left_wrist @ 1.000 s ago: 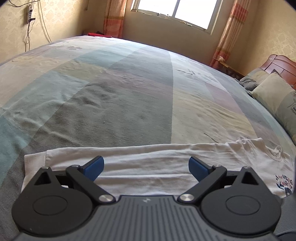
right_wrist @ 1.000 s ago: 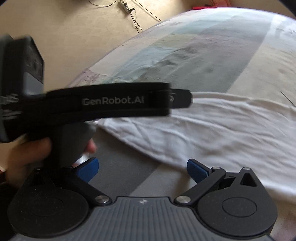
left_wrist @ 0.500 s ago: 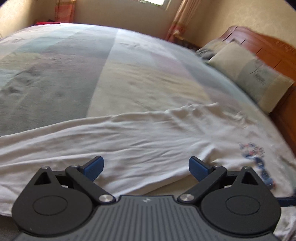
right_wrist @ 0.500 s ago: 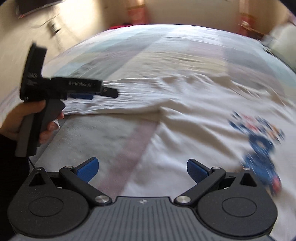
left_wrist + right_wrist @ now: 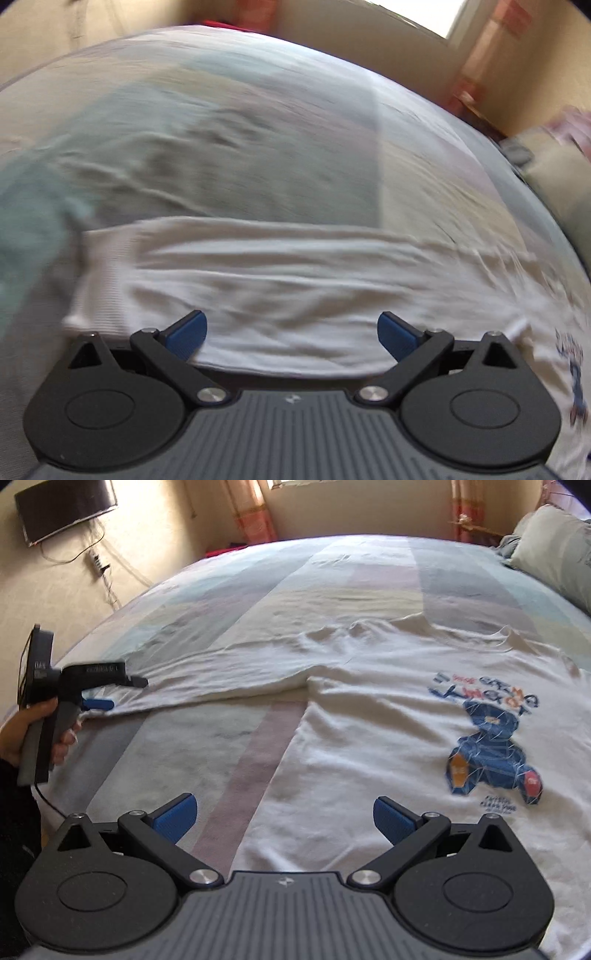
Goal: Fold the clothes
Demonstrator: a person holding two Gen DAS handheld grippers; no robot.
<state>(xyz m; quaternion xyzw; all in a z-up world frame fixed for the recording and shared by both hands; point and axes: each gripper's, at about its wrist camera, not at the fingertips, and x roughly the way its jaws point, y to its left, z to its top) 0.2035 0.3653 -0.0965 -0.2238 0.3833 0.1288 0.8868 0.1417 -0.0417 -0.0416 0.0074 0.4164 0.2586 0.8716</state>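
On the bed (image 5: pixel 258 155), in the left wrist view, we see our left gripper (image 5: pixel 291 332) spread wide with nothing between its blue pads, poised just above the long sleeve (image 5: pixel 258 280) of the white shirt. The picture is smeared by motion. Half a second ago this camera faced the shirt's body and the pillows by the headboard; it has since swung back toward the sleeve, whose ribbed cuff (image 5: pixel 99 284) now lies at the left, much as it did a second ago. A pillow (image 5: pixel 554 177) shows only at the right edge, and a bit of the blue print (image 5: pixel 576 373) at the lower right.

In the right wrist view, our right gripper (image 5: pixel 284 818) is also released and empty, above the shirt's lower side edge where it meets the striped bedspread (image 5: pixel 207 746). The white shirt (image 5: pixel 369 746) lies flat, print up, with the blue bear print (image 5: pixel 491 753) sharp now where it was blurred before. At the left, our hand (image 5: pixel 33 727) holds the left gripper (image 5: pixel 107 698) at the sleeve's end, farther out along the sleeve than half a second ago. A wall-mounted screen (image 5: pixel 62 509) hangs beyond.
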